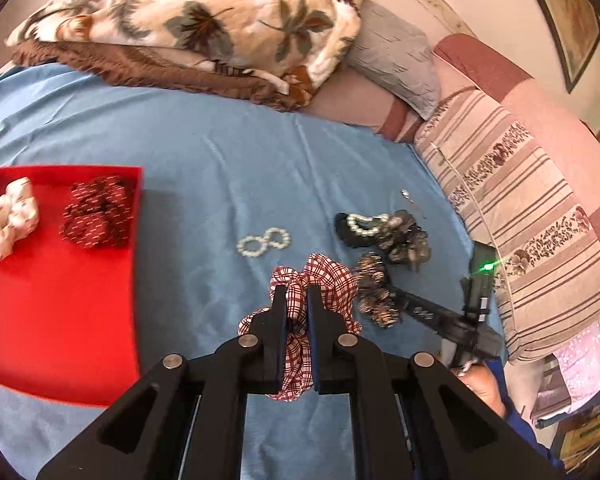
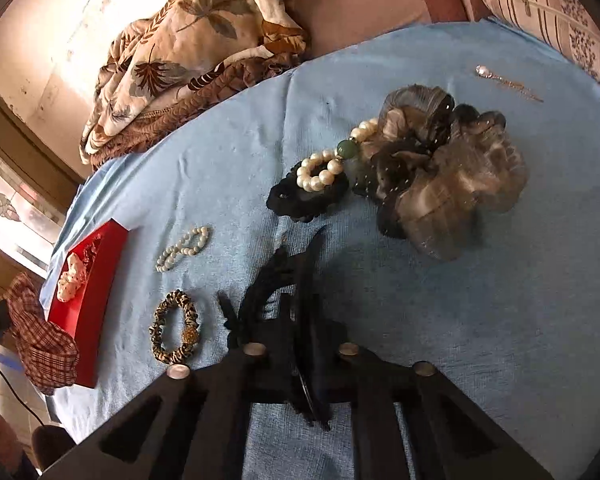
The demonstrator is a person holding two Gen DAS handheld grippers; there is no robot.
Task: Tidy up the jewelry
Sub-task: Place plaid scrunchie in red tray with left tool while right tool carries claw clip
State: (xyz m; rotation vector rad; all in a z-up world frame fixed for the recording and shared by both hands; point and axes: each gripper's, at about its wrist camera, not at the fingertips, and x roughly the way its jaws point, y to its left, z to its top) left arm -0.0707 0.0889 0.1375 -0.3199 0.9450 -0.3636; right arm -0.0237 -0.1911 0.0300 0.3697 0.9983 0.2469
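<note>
Left gripper: My jaws are squeezed tight on the red checked scrunchie. It hangs up in the air over the blue sheet on the bed.

Right gripper: My jaws are pinched shut on a black hair tie with thin loops. It sits low, just above the sheet.

Red tray: It is off to the left side in the left view. A white scrunchie and a dark red scrunchie lie in it at the far end. The near part is bare.

Step now: I think I am taking the checked scrunchie to the tray.

How to do it well: I would keep squeezing until the scrunchie is over the bare red part. Then go low and let go, so it does not land on the rim.

Watch out: The cloth is floppy and may catch on a jaw.

Still waiting: The pearl bracelet, the spotted band and the grey frilly scrunchie lie on the sheet.
</note>
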